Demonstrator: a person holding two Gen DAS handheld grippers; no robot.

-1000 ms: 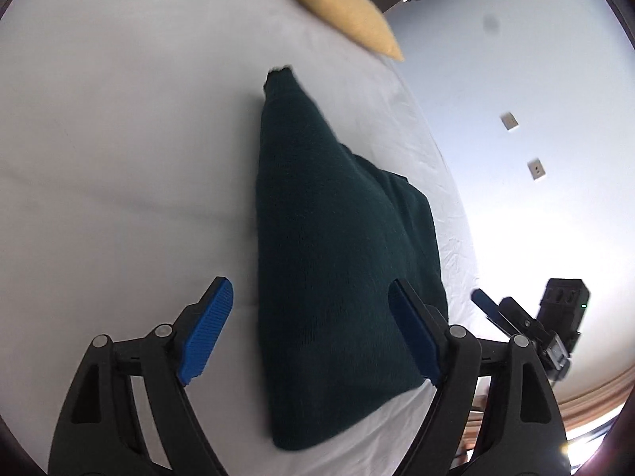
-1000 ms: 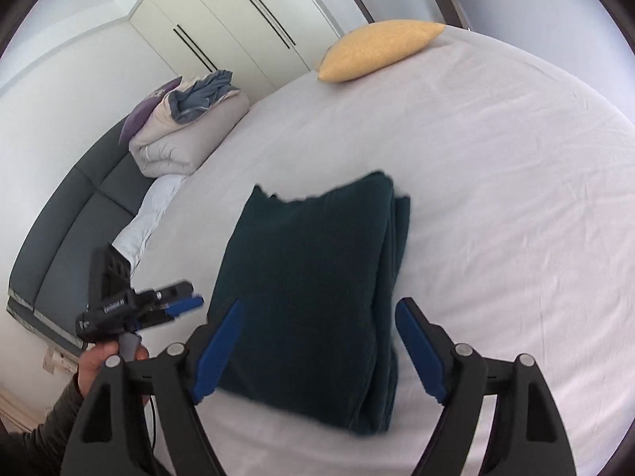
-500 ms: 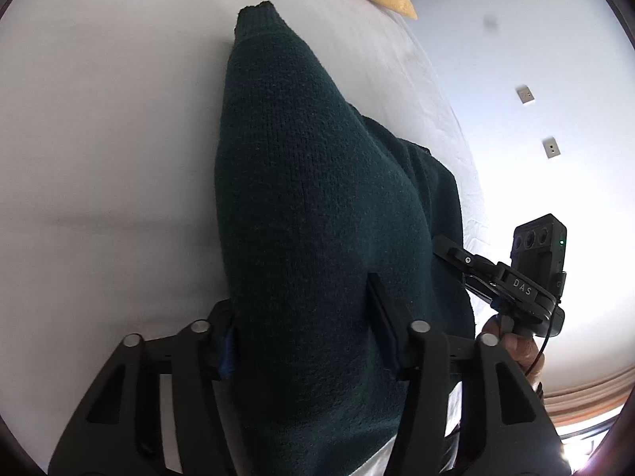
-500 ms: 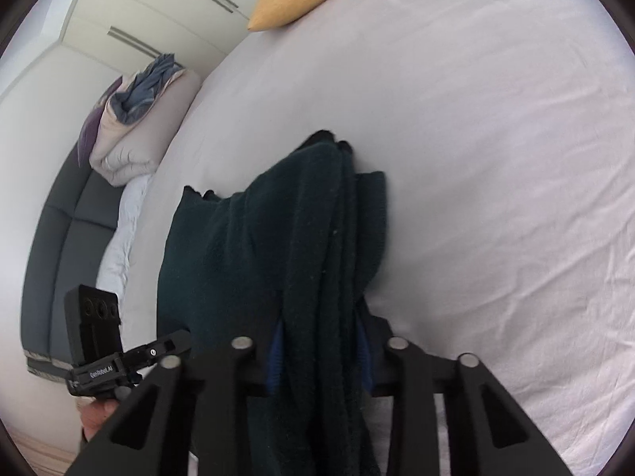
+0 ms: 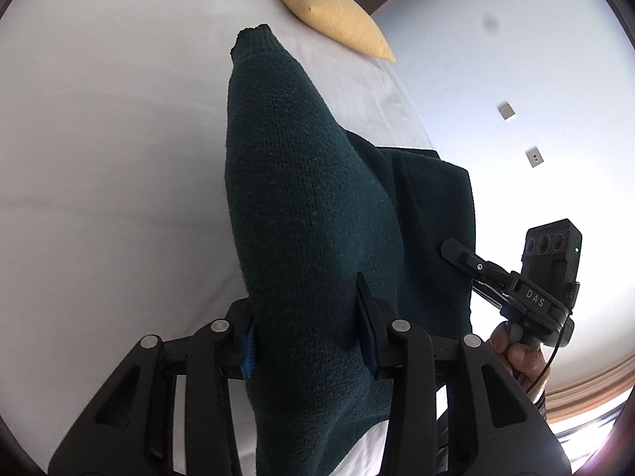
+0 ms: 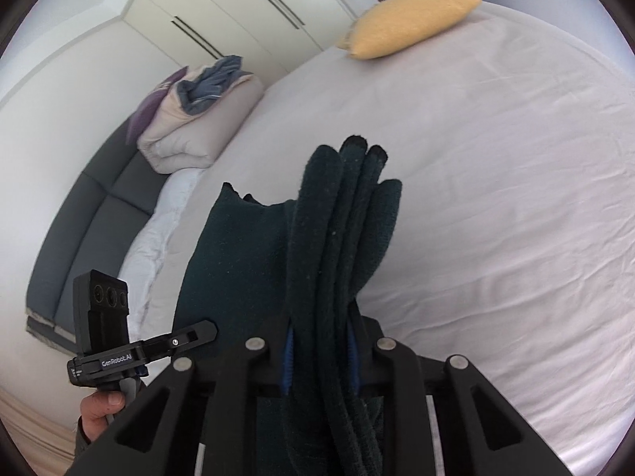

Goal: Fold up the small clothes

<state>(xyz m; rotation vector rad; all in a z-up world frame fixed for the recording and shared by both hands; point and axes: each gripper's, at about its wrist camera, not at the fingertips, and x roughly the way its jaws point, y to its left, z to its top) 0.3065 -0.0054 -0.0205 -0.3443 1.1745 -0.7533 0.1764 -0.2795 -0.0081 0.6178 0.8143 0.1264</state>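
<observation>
Dark-green sweater [image 5: 309, 206] in both tools

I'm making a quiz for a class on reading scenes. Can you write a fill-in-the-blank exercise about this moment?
1. Both tongs, left and right, are clamped on a dark ____ knitted garment.
2. The garment is being folded on a bed with a ____ sheet.
3. The cushion at the bed's far end is ____.
4. The bundled bedding lies on a dark grey ____.

Missing words: green; white; yellow; sofa
</observation>
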